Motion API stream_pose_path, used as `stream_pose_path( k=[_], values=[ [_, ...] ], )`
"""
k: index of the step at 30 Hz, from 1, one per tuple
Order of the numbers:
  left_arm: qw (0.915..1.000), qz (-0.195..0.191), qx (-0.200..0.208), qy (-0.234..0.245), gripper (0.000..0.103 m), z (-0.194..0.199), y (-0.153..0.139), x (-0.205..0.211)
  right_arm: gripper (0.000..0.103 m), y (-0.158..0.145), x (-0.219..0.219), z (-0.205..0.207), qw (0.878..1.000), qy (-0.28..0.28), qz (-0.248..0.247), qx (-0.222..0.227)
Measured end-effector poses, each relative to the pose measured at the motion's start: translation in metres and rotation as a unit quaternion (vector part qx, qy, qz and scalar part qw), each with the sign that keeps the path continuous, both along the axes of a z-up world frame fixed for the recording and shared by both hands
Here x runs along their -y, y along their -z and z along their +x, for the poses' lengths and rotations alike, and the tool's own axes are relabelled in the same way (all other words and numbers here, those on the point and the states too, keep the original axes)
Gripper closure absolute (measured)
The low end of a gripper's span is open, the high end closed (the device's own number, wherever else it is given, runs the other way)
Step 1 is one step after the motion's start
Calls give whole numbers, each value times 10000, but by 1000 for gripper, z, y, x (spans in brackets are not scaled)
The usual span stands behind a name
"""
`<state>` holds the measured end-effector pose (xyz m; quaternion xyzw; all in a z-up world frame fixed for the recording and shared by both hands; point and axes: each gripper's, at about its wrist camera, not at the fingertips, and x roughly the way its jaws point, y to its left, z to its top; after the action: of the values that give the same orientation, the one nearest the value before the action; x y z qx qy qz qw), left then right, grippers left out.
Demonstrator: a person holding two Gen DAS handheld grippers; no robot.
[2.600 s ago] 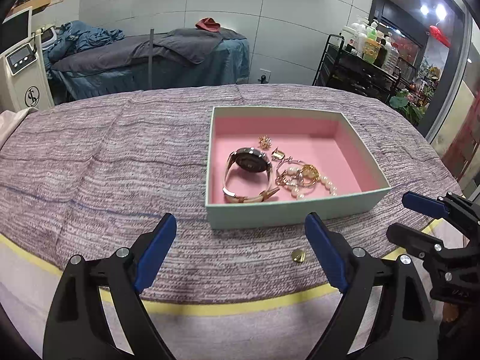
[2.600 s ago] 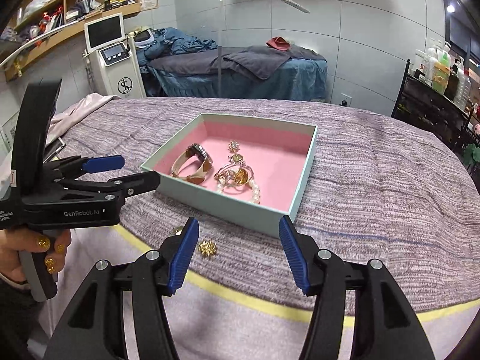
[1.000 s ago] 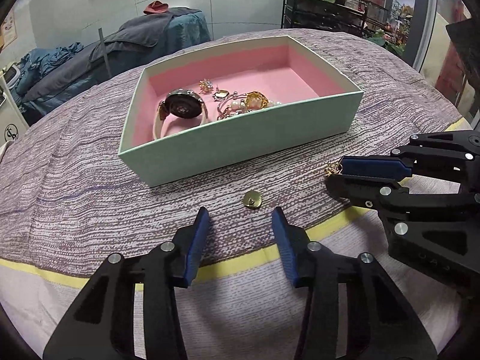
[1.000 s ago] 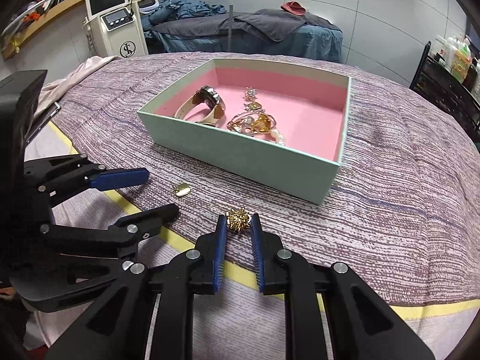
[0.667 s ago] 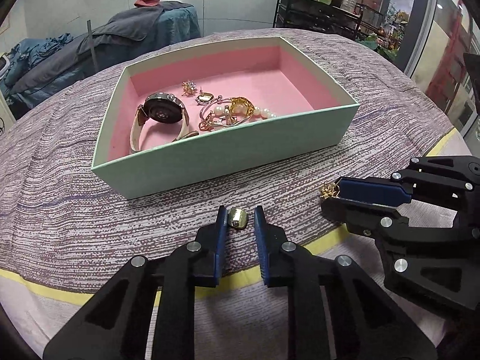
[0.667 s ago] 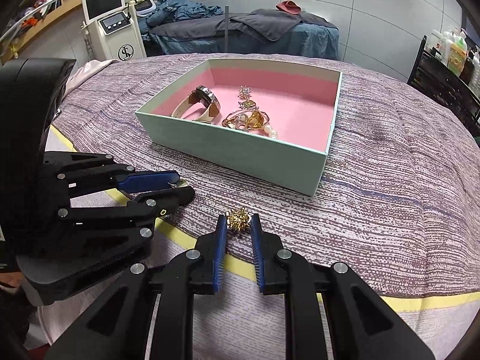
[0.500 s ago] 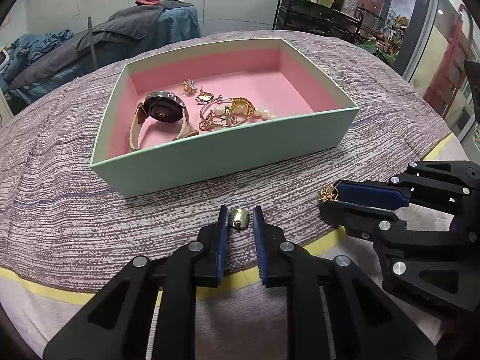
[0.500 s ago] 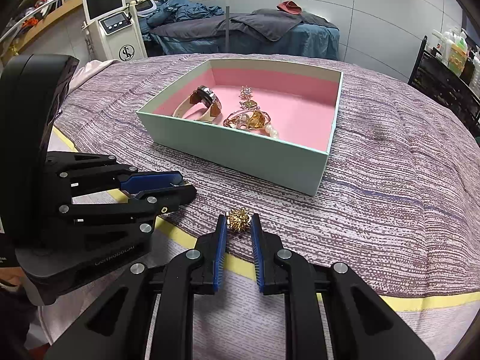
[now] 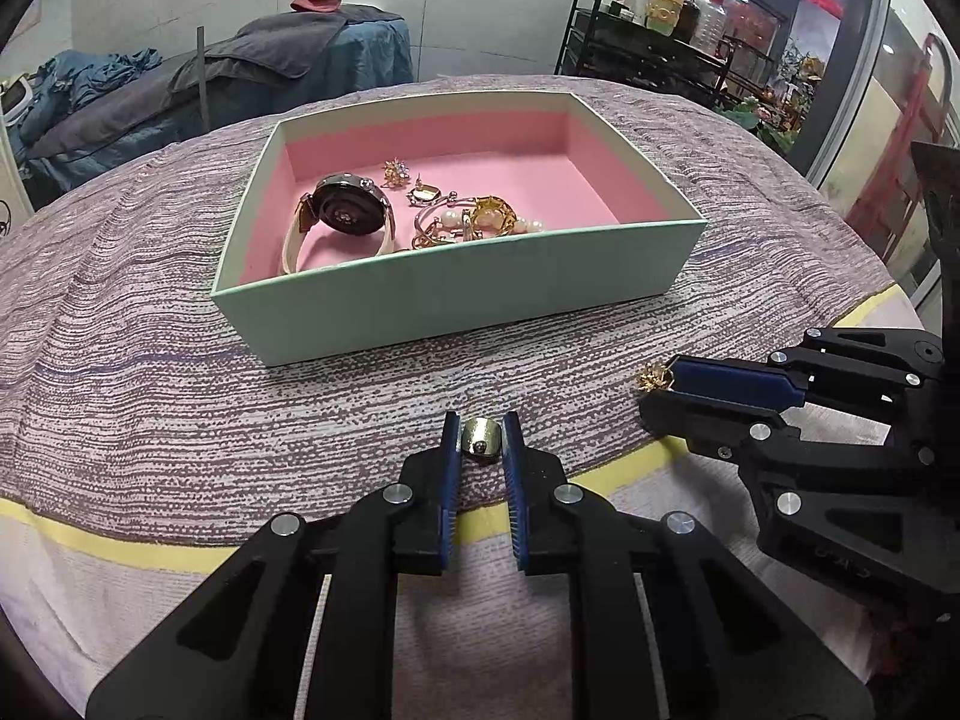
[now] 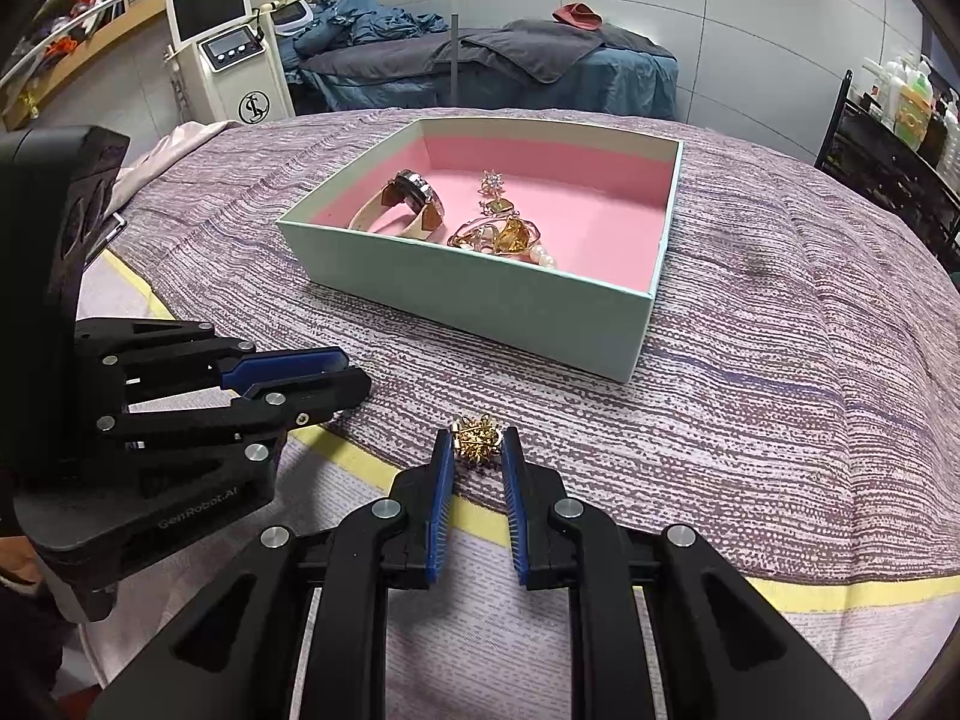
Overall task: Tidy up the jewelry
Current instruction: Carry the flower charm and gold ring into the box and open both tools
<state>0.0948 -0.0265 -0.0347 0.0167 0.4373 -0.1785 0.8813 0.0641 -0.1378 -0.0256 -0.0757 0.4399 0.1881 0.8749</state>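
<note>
Small gold domed earring (image 9: 482, 435): pinched in left hand-held gripper (image 9: 482, 439), above purple striped table cloth (image 9: 150, 396). Spiky gold flower brooch (image 10: 476, 437): clamped in right hand-held gripper (image 10: 476, 450). Both likely light, rigid, slippery; grip across widest part. Mint box with pink lining (image 9: 468, 294) just ahead.

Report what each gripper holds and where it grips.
The left gripper pinches a small gold ring by its opposite sides. The right gripper pinches a spiky gold brooch across its edges.
</note>
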Motion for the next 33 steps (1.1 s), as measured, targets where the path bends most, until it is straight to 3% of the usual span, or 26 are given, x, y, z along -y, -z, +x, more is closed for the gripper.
stream_pose_path(
  k=[16,24,33],
  values=[
    [9990,42,439,-48,89,-9,-35,-14,87,-30,-7,-6,9992,-245,59,297],
    [9988,61,462,-115,89,28,-54,-18,87,-49,-12,26,9987,-258,75,428],
    [9998,-75,75,-167,89,99,-63,-11,87,-47,-22,74,9990,-227,-131,369]
  ],
)
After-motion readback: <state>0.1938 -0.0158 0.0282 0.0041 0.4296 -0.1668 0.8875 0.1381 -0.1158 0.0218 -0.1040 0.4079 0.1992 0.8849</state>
